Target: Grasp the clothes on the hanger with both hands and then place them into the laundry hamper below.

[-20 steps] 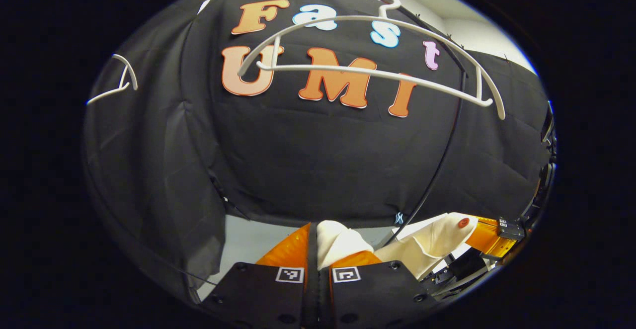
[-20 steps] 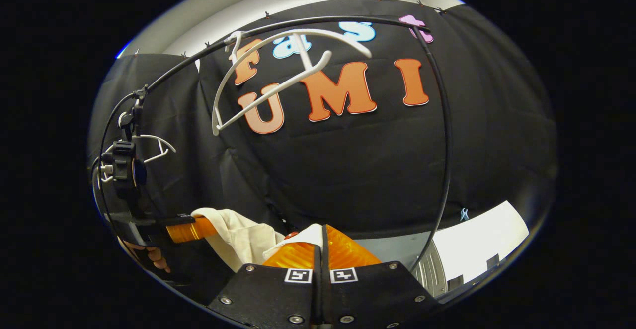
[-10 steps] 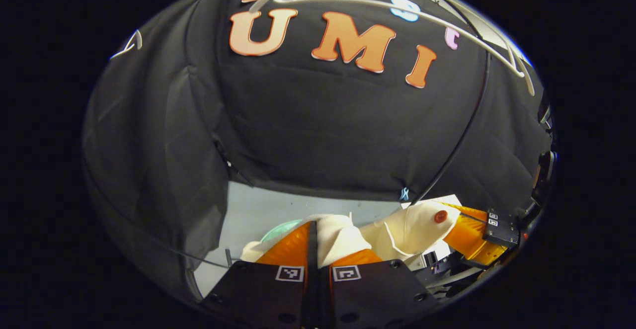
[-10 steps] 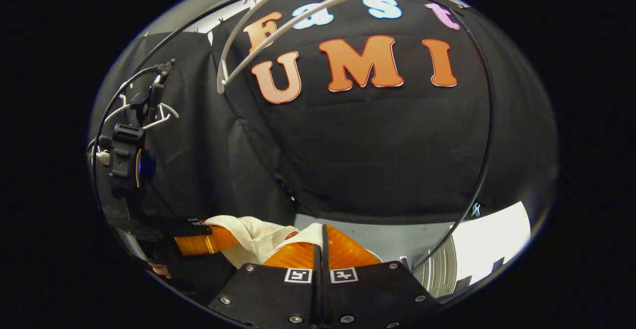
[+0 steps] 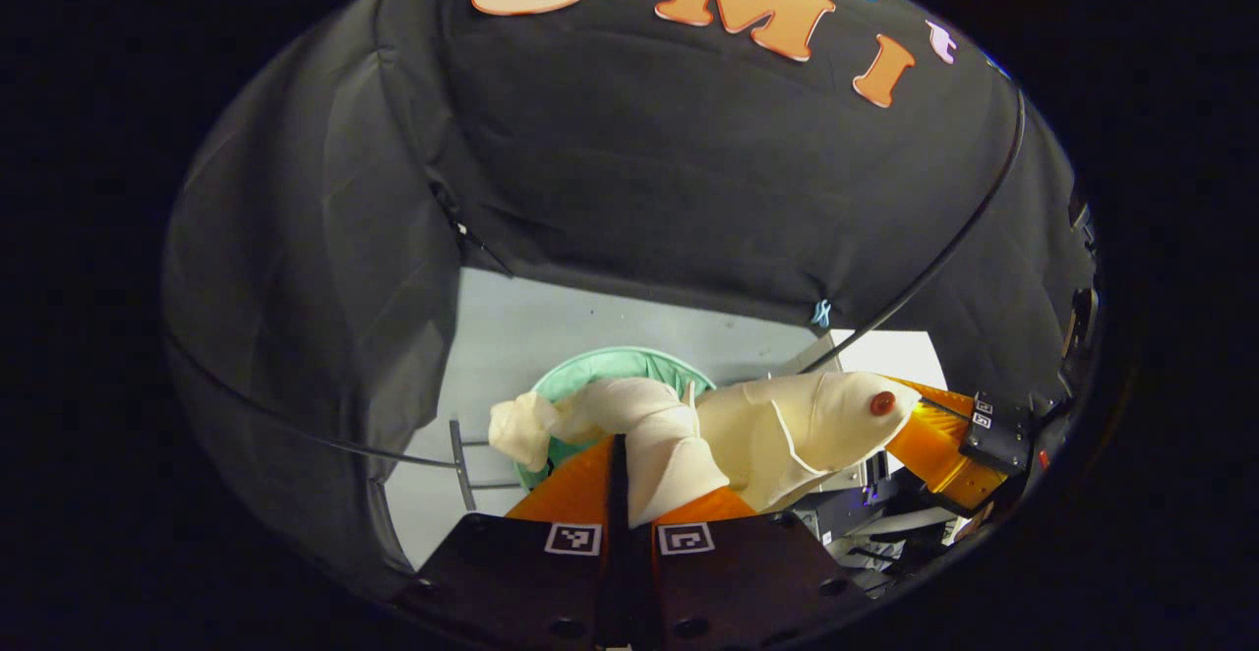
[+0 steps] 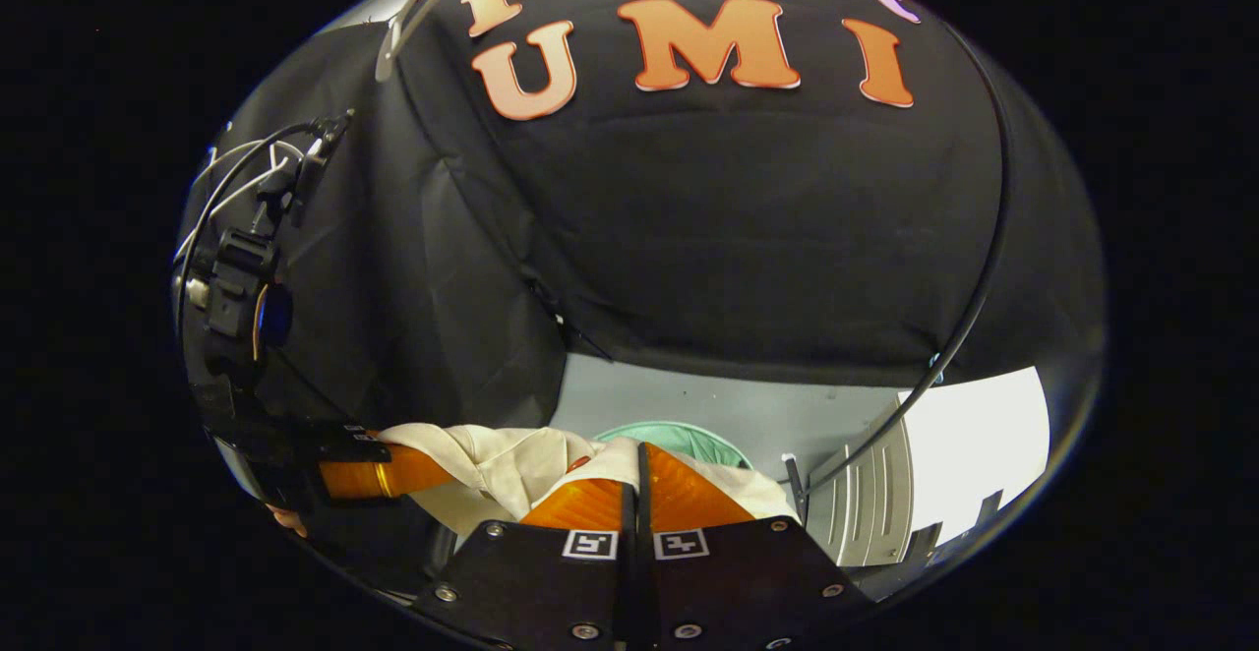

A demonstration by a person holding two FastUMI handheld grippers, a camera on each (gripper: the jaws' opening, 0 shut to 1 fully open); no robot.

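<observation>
Both tongs clamped on cream garment [image 5: 777, 425], seemingly above green hamper [image 5: 629, 364]

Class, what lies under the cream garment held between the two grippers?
Below the garment sits the green hamper on the pale floor. The cloth covers most of the hamper's opening, so its inside cannot be seen.
</observation>
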